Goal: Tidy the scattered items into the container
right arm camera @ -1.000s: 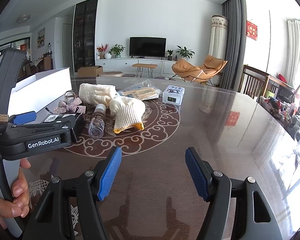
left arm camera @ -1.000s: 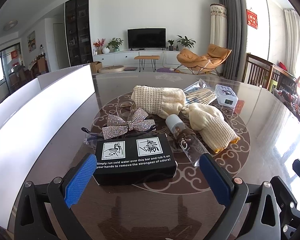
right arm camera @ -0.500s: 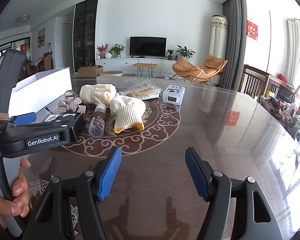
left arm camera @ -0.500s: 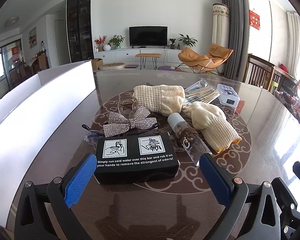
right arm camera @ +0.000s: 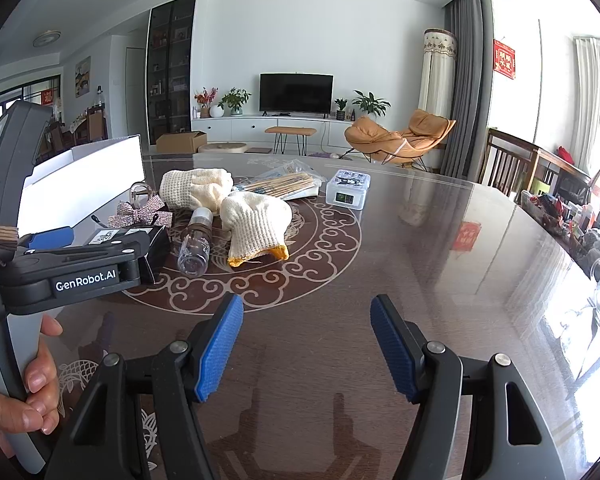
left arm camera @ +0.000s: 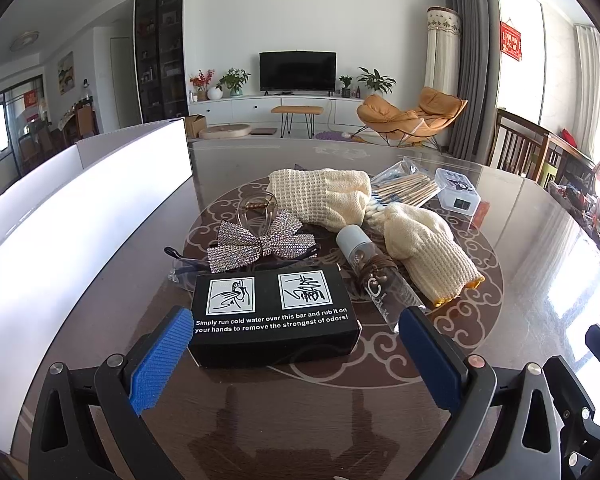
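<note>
A black box [left arm camera: 274, 314] lies on the dark table just ahead of my open left gripper [left arm camera: 296, 354], whose blue pads stand wide at either side of its near end without touching. Behind it lie a rhinestone bow clip [left arm camera: 260, 246], clear glasses [left arm camera: 188, 272], a small bottle [left arm camera: 374, 280], two cream knitted gloves [left arm camera: 424, 246], a bag of sticks [left arm camera: 406, 188] and a small clock [left arm camera: 458, 194]. The white container [left arm camera: 80, 208] stands at the left. My right gripper [right arm camera: 306, 350] hangs open over bare table, right of the gloves [right arm camera: 256, 220] and bottle [right arm camera: 196, 242].
In the right wrist view a hand [right arm camera: 32, 392] holds the left gripper's body [right arm camera: 72, 272] at the left edge. Wooden chairs [left arm camera: 540, 156] and clutter [right arm camera: 580, 224] line the table's right side. A living room lies beyond.
My left gripper has crept forward, so the black box sits closer between its pads. The right gripper has stayed in place.
</note>
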Tool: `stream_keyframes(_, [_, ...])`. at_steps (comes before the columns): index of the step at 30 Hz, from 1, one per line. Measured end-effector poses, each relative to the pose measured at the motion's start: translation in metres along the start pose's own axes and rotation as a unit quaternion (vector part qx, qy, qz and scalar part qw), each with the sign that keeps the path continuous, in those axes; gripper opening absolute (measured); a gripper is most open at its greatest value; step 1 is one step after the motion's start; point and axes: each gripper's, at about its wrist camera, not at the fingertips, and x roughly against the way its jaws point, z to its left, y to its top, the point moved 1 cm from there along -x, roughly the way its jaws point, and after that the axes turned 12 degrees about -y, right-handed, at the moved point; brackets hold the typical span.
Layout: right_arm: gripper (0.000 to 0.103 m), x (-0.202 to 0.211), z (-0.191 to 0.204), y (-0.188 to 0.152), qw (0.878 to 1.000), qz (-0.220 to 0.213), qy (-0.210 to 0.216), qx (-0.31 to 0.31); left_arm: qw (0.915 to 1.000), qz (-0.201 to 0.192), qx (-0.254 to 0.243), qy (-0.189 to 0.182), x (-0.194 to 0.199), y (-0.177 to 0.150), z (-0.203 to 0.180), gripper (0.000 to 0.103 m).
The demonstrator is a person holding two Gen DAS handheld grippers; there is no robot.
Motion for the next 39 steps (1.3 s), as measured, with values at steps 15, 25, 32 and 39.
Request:
stream_keyframes(15, [0.068,0.0,0.0,0.001,1.0,0.002,0.007,-0.003,0.9999,0.004,0.015,-0.006,-0.003,0.0,0.006,0.103])
stream_keyframes(25, [0.068,0.0,0.001,0.001,1.0,0.002,0.008,-0.004,0.9997,0.006,0.023,-0.007,-0.005,0.0,0.01,0.103])
stream_keyframes(32, [0.068,0.0,0.001,0.001,1.0,0.002,0.008,-0.004,0.9995,0.012,0.029,-0.007,-0.006,0.0,0.014,0.103])
stream_keyframes(39, [0.068,0.0,0.0,0.001,1.0,0.003,0.008,-0.004,0.9987,0.022,0.045,-0.01,-0.006,0.0,0.018,0.103])
